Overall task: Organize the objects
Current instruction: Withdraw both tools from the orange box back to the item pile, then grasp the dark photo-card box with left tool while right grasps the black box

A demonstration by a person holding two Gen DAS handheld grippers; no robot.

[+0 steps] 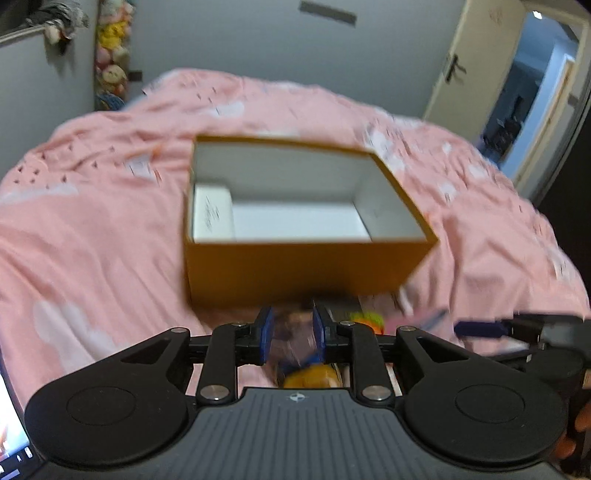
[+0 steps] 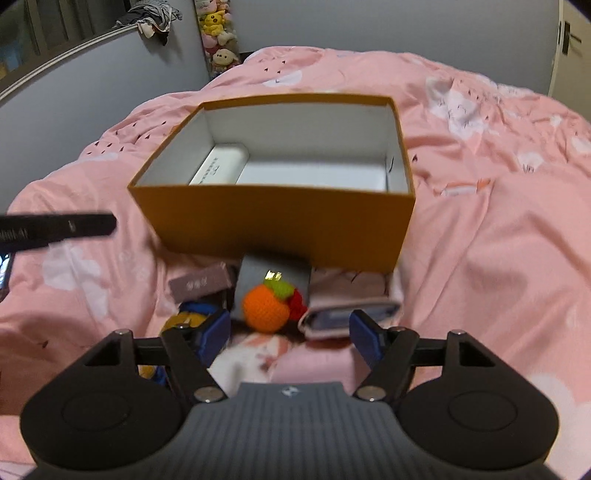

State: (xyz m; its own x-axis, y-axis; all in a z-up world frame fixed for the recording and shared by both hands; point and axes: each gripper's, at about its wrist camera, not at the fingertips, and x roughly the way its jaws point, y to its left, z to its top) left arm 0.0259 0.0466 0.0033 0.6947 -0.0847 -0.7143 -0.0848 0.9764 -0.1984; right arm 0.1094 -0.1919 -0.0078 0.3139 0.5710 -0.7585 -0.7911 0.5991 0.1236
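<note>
The soft, light crocheted orange (image 2: pixel 264 308) is best taken around its middle; the right gripper (image 2: pixel 290 334) is held wide open and empty.

I see a pink blanket (image 2: pixel 480 229) all over the bed. Soft toys (image 2: pixel 218 33) are piled in the far corner by the grey wall (image 1: pixel 229 40). Some clothes (image 2: pixel 155 16) hang over a rail. A door (image 1: pixel 476 55) stands open.

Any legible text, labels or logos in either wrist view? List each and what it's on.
None can be read.
White item in the orange box: printed line, blurred.
Mauve box: pale characters, too blurred.
Black strip at left: white marking, unreadable.
Right gripper body: small emblem, no words.
</note>
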